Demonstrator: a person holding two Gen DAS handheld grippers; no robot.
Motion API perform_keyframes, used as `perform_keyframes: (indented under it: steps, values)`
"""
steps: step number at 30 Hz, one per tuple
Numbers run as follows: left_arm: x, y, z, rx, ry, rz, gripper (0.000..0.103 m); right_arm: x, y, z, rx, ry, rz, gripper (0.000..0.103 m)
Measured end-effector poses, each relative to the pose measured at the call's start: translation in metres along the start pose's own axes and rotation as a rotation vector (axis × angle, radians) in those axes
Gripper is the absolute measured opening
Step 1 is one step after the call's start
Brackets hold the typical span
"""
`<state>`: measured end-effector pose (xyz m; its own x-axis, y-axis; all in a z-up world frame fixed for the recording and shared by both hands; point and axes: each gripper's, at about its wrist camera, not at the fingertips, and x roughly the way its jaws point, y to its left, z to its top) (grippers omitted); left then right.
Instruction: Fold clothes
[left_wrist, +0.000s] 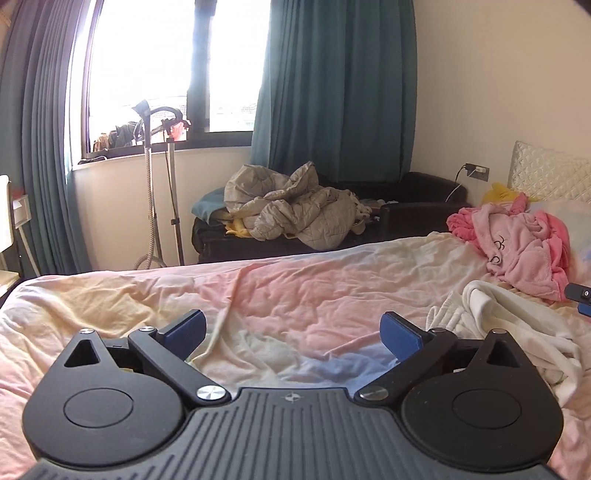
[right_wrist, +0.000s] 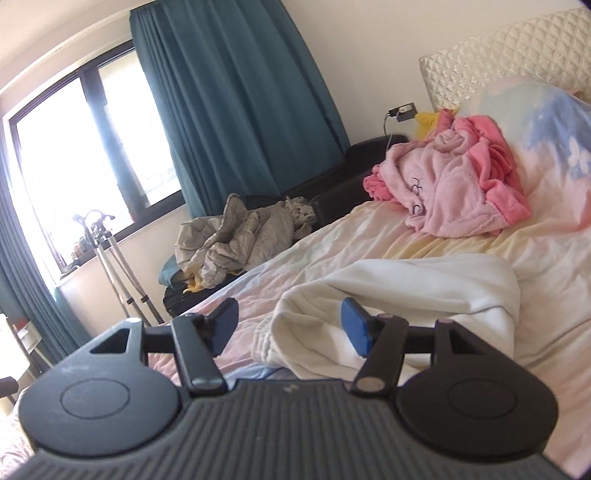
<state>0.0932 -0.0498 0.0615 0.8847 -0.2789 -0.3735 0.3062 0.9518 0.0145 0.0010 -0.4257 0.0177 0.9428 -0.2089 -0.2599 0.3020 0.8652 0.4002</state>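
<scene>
A white garment (left_wrist: 498, 321) lies crumpled on the bed (left_wrist: 280, 295), to the right of my left gripper (left_wrist: 293, 330). That gripper hangs above the sheet with its blue pads wide apart and nothing between them. In the right wrist view the same white garment (right_wrist: 402, 291) spreads just beyond my right gripper (right_wrist: 291, 325), which is open above it; no cloth is pinched between its pads. A pink fleece garment (right_wrist: 454, 184) is heaped near the pillow (right_wrist: 546, 122), also seen as the pink heap (left_wrist: 517, 243) at the right in the left wrist view.
A dark sofa (left_wrist: 406, 214) beside the bed carries a grey quilted blanket (left_wrist: 295, 210). A garment steamer stand (left_wrist: 162, 184) is under the window (left_wrist: 147, 66), with teal curtains (left_wrist: 332, 85) on both sides. A padded headboard (right_wrist: 509, 62) and a wall socket (right_wrist: 402, 110) are at the right.
</scene>
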Motion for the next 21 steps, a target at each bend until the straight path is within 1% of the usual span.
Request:
perform_keyframes:
  steps: [5,10,12,14,18,21]
  values:
    - [-0.048,0.025,-0.011,-0.013,-0.014,0.062,0.103,-0.021,0.044,-0.02,-0.084,0.022,0.117,0.063]
    - [-0.081,0.033,-0.025,0.002,-0.037,0.064,0.103,-0.033,0.09,-0.043,-0.2,0.056,0.221,0.063]
    - [-0.089,0.033,-0.034,-0.001,-0.046,0.076,0.103,-0.039,0.102,-0.049,-0.213,0.058,0.26,0.063]
    - [-0.091,0.034,-0.042,-0.01,-0.038,0.086,0.103,-0.044,0.113,-0.055,-0.236,0.064,0.291,0.063]
    - [-0.091,0.036,-0.056,-0.025,-0.019,0.11,0.103,-0.051,0.131,-0.068,-0.287,0.068,0.317,0.063]
    - [-0.091,0.042,-0.065,-0.067,-0.015,0.119,0.103,-0.05,0.136,-0.073,-0.307,0.07,0.323,0.064]
